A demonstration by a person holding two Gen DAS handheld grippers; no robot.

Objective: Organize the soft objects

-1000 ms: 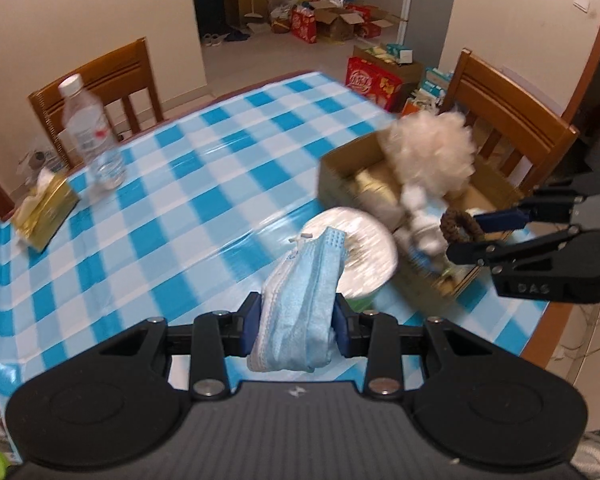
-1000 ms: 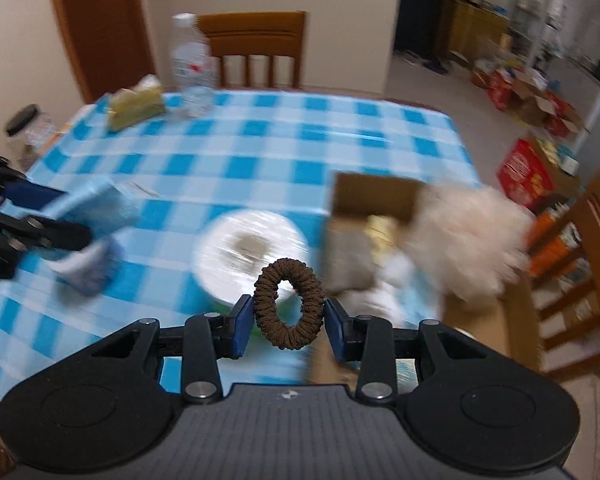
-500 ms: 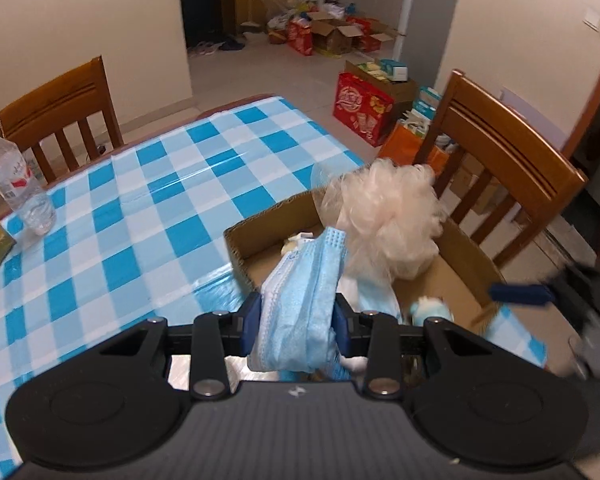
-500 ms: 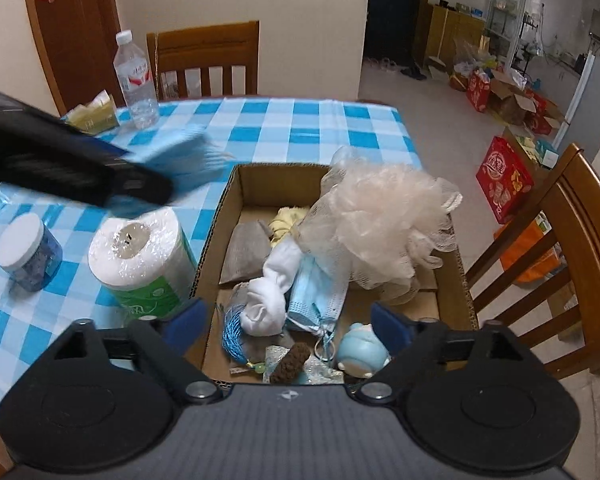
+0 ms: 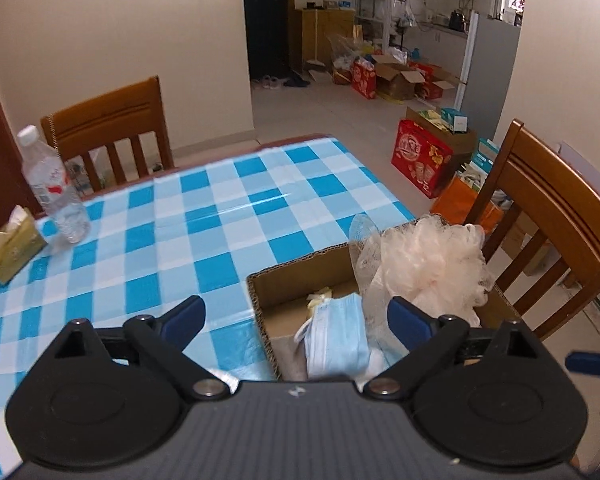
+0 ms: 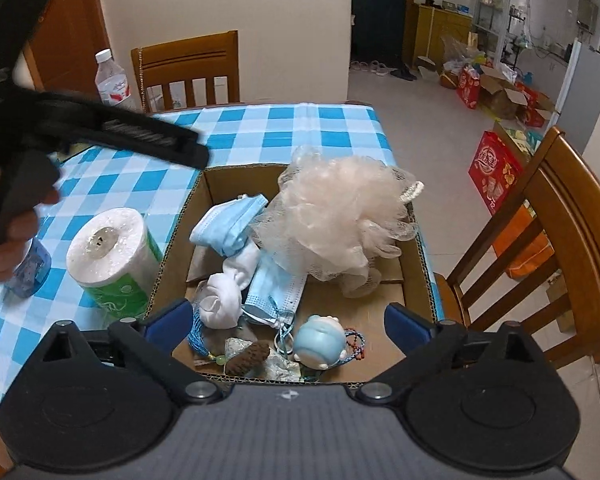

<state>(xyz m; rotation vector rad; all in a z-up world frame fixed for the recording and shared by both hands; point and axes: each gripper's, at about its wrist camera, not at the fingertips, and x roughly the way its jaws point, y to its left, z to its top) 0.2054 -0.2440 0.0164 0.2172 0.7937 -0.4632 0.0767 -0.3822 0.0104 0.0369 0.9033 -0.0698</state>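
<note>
Mask [image 5: 336,336] below open left gripper [image 5: 296,316]

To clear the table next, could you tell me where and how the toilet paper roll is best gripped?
Grip the toilet paper roll across its round side, coming from above: it stands upright beside the cardboard box, top free. It looks wide, so probably only fully open jaws would span it.

Face mask [image 5: 338,336] in box [image 5: 300,276] — table [image 5: 220,216]

Even, soft indoor light is seen; a glare streak lies on the surface [image 5: 236,208] — edges are bowed, corners vignetted, and the left claw [image 6: 80,132] is motion-blurred.
</note>
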